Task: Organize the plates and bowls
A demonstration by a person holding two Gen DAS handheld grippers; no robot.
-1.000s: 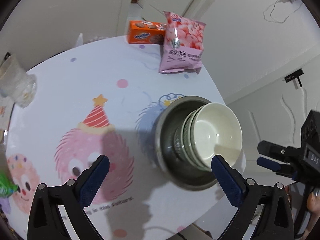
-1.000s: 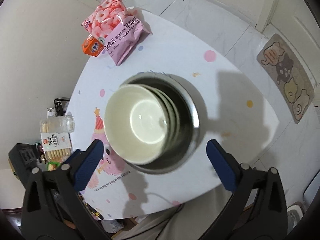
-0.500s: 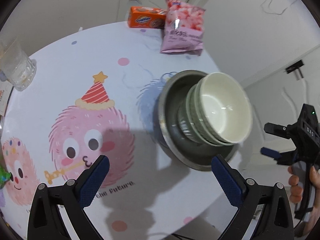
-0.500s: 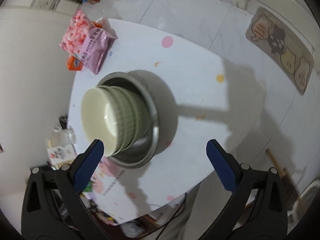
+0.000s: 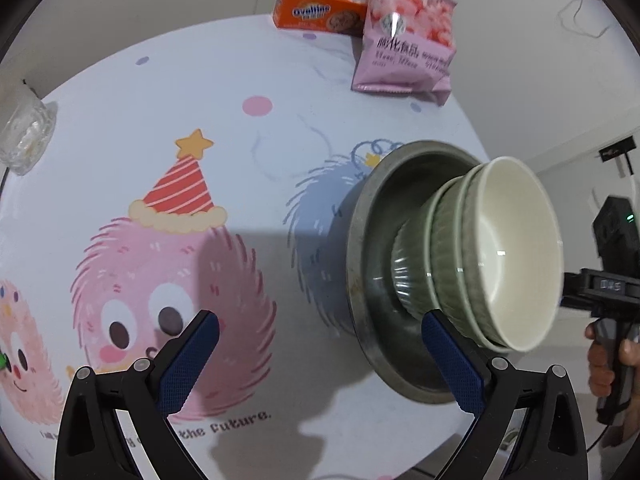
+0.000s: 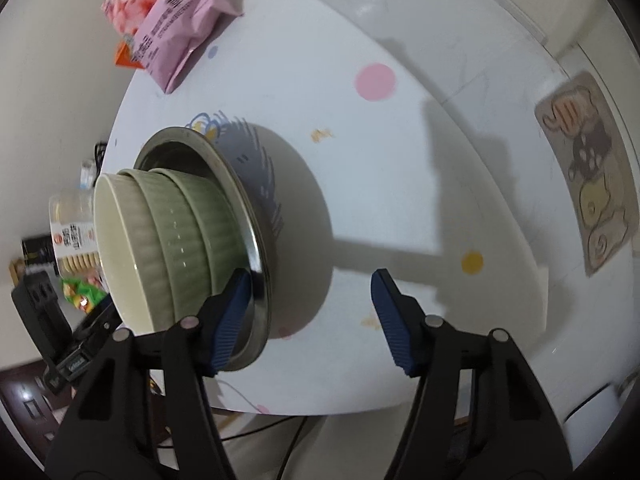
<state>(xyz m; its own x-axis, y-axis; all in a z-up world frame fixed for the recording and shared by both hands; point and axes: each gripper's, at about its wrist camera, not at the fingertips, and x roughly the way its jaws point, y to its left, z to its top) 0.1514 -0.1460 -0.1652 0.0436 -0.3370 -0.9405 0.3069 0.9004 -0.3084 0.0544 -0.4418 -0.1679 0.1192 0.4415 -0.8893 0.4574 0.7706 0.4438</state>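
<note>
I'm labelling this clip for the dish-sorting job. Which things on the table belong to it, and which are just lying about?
Belong to the job:
- stack of ribbed green ceramic bowls
- wide steel basin holding them

Lying about:
- pink strawberry snack bag
- orange Ovaltine biscuit box
- clear glass tumbler
- clear plastic biscuit tub

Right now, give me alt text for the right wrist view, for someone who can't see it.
A stack of green bowls nested in a metal basin on a white cartoon-print table, with the open right claw straddling the basin's near rim. A pink snack bag lies at the table's far edge.
</note>
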